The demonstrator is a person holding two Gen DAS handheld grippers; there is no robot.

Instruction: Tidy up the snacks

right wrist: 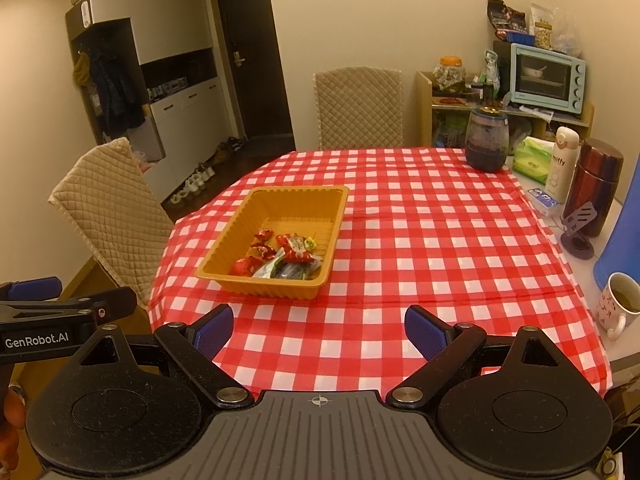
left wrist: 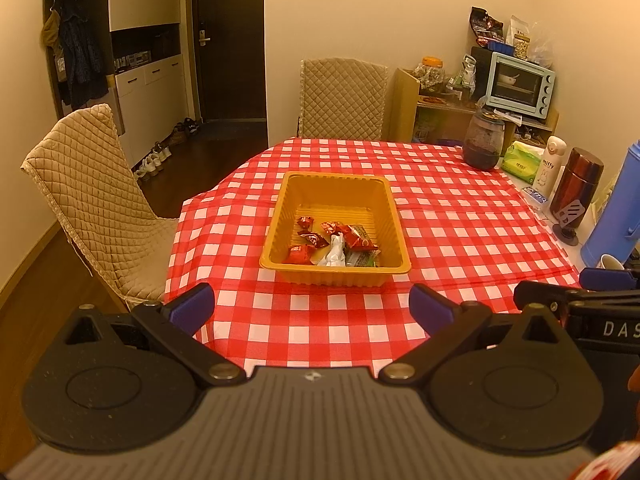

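Snacks [left wrist: 334,242] all lie inside the orange tray [left wrist: 280,216], heaped toward its near end, red wrappers mixed with a white one and a greenish one; I see none loose on the checked tablecloth [left wrist: 460,220] around the tray. I judge the sorting to be as good as done, since everything is gathered in the one container that keeps it from scattering. My left gripper [left wrist: 312,306] hangs short of the tray's near rim, its blue pads spread wide with only cloth showing between them, so it carries nothing. My right gripper [right wrist: 319,330] sits on the near side of the tray too, off toward the tray's right, jaws likewise parted and empty. I read both as held back from the tray so the contents stay in clear sight and nothing gets knocked. A mug [right wrist: 618,306], flasks and a tissue pack stand well to the right of the tray, apart from it, and seem no part of the job.
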